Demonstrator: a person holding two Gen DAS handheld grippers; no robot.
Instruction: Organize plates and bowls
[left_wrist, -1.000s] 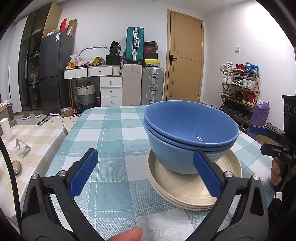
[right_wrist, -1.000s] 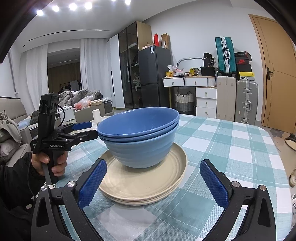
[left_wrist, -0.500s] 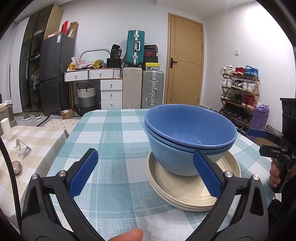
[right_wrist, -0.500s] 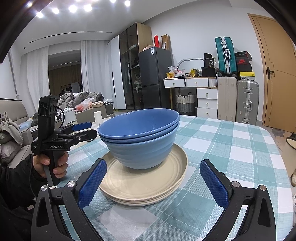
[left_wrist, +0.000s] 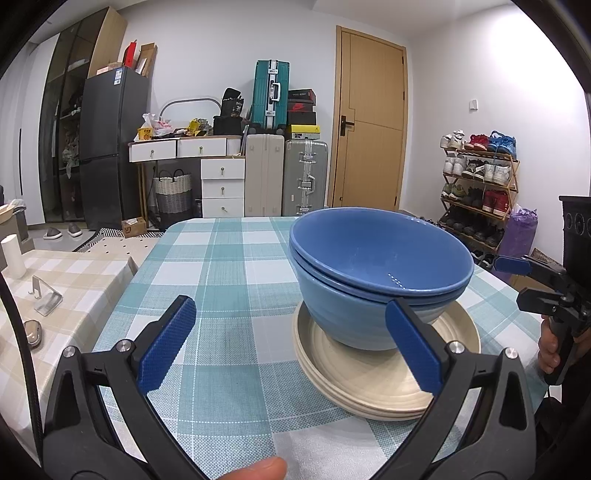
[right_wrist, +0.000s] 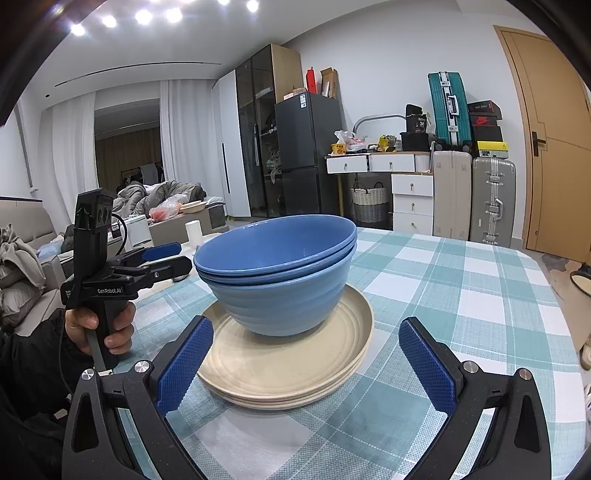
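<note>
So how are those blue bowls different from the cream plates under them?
The blue bowls are deep with steep, ridged sides; the cream plates are flat and shallow. The bowls sit on top, nested one inside another, while the plates lie stacked directly on the checked tablecloth. The plates spread wider than the bowls' base. Both are round, upright, empty and neatly stacked, and neither gripper touches them.

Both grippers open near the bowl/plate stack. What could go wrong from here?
1. The blue bowls sit off-centre on the cream plates, toward their far rim; a nudge could slide or tip them.
2. The left gripper and right gripper face the stack from opposite sides, so a joint approach could make them collide.
</note>
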